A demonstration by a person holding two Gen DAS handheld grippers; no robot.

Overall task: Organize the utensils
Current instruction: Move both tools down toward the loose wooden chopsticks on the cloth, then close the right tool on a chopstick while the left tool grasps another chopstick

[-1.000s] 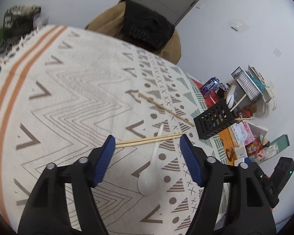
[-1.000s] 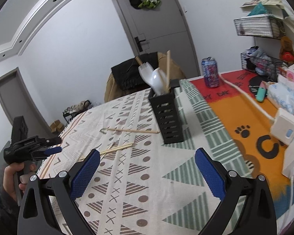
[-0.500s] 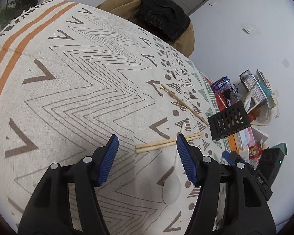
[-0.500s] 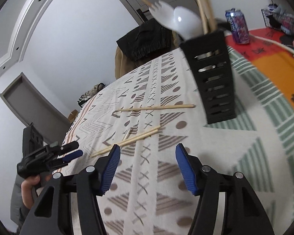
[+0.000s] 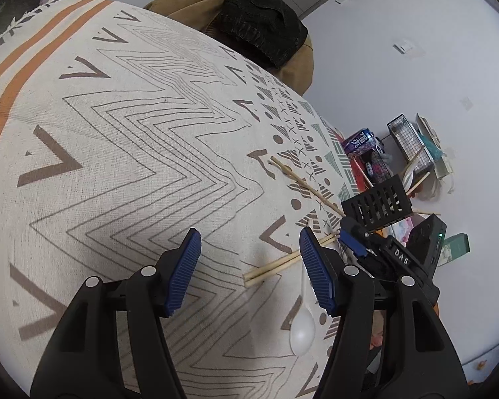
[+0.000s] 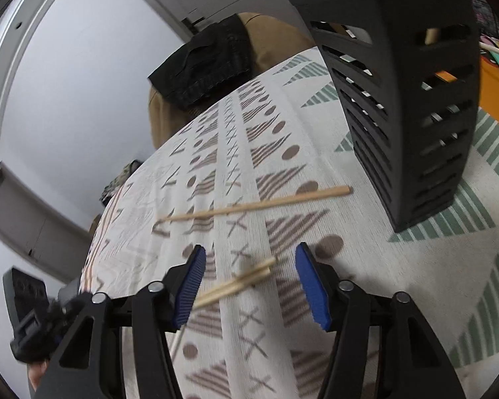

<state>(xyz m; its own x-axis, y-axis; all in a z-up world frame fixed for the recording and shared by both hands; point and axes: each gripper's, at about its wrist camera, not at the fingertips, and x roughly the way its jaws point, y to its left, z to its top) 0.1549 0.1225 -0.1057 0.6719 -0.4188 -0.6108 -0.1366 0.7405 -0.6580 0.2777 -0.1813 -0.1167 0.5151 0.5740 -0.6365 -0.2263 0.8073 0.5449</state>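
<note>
The black holder [image 6: 402, 99] stood at the far right of the patterned cloth [image 6: 366, 299], close enough that a wide swing could have knocked it over. The right claw [image 6: 248, 282], its jaws just closing with nothing gripped yet, straddled the near pair of chopsticks [image 6: 239, 284]; a squeeze across both might have splayed or rolled them. They lay flat, long axis running near-left to far-right. The left claw [image 5: 249, 271] stood partly open and empty beside their other end, near the white spoon [image 5: 302, 329].
</note>
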